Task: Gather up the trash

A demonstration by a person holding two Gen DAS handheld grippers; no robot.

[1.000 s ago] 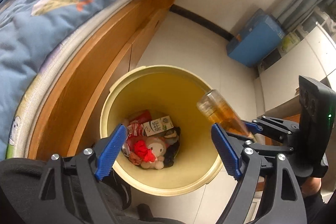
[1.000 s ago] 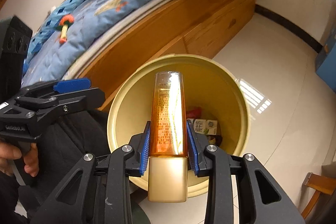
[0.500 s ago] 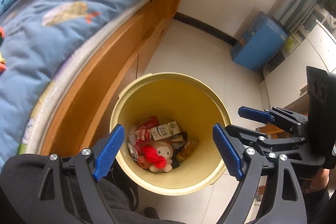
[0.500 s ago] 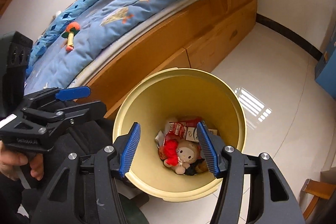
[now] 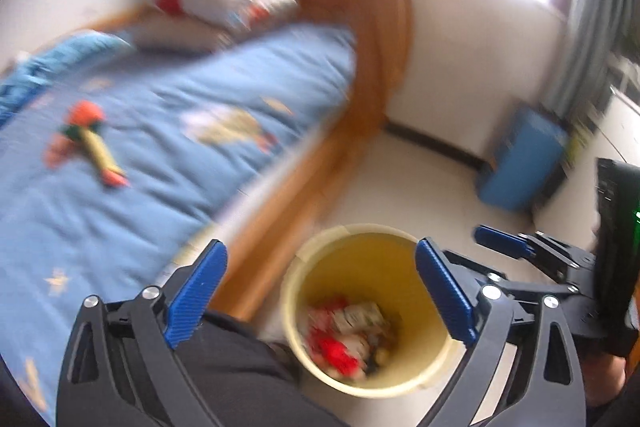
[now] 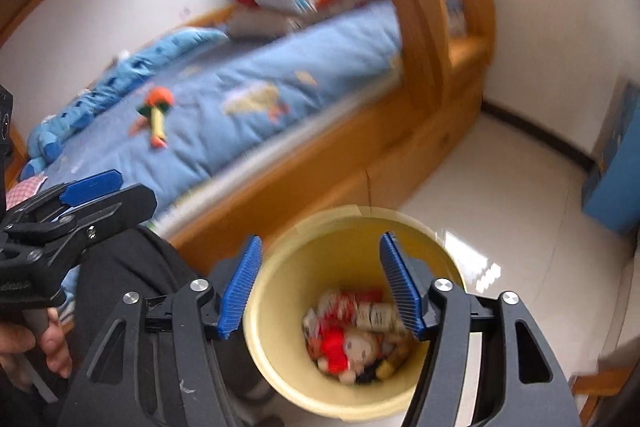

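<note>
Above the yellow bin, the right gripper hangs empty, jaws opening after dropping the bottle among the trash, the left gripper likewise widening empty.

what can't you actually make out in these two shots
- Contents of the yellow bin: motion blur in both wrist views smears the wrappers and the plush toy; labels are unreadable.
- Bin's near side: the right gripper, jaws opening and empty, covers it in the right wrist view.
- Toy on the bed: too blurred to identify in either view.
- Blue box by the wall: cut by the frame edge in the right wrist view, blurred in the left.
</note>
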